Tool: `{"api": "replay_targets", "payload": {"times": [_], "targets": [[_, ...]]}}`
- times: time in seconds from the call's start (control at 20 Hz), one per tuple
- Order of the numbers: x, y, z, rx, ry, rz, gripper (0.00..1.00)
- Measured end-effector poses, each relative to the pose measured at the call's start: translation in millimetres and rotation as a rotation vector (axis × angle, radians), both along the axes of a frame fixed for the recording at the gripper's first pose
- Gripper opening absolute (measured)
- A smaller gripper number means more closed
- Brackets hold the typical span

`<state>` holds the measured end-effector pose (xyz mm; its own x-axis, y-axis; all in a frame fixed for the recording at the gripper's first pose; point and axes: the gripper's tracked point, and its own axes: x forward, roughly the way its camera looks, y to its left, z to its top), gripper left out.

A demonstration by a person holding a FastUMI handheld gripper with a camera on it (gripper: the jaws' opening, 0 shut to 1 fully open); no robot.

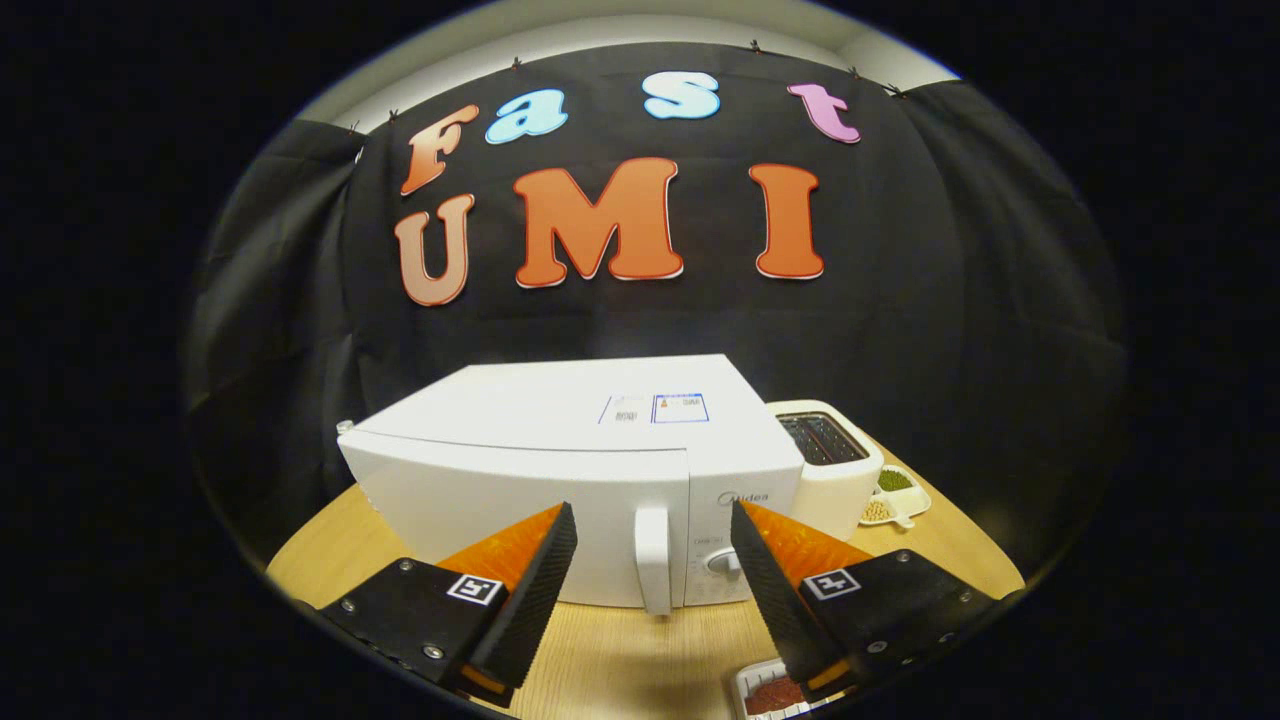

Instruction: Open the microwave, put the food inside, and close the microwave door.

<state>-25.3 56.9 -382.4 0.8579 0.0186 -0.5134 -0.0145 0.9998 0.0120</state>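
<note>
Gripper view: gripper (pixel 652 575) spread wide, lined up on the shut microwave's (pixel 560 470) door handle (pixel 653 558). Opening comes first; next, I'd say, push forward and hook that handle.

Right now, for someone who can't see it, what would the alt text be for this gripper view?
A hand-held gripper hangs open just ahead of a closed white microwave, its door handle between the two fingers. The microwave stands on a wooden table with a white toaster and a small dish of beans beside it; a tray of red food lies near the gripper.

Microwave (pixel 560 470) mid-worktop (pixel 620 660), door shut; toaster (pixel 825 465) at its right; divided dish (pixel 897 497) beyond; food tray (pixel 768 692) at near edge.
</note>
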Motion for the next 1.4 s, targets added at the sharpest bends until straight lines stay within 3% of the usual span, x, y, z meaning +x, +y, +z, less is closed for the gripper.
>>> {"api": "replay_targets", "payload": {"times": [0.3, 0.55, 0.65, 0.8, 1.1, 1.4], "targets": [[-3, 9, -62, -0.028, 0.096, 0.008, 0.74], [6, 5, -83, -0.064, 0.117, -0.016, 0.58], [8, 4, -90, -0.064, 0.138, -0.028, 0.5], [8, 2, -98, -0.082, 0.165, -0.045, 0.3], [3, 1, -95, -0.08, 0.178, -0.075, 0.16], [-1, 2, -94, -0.078, 0.201, -0.082, 0.09]]}}
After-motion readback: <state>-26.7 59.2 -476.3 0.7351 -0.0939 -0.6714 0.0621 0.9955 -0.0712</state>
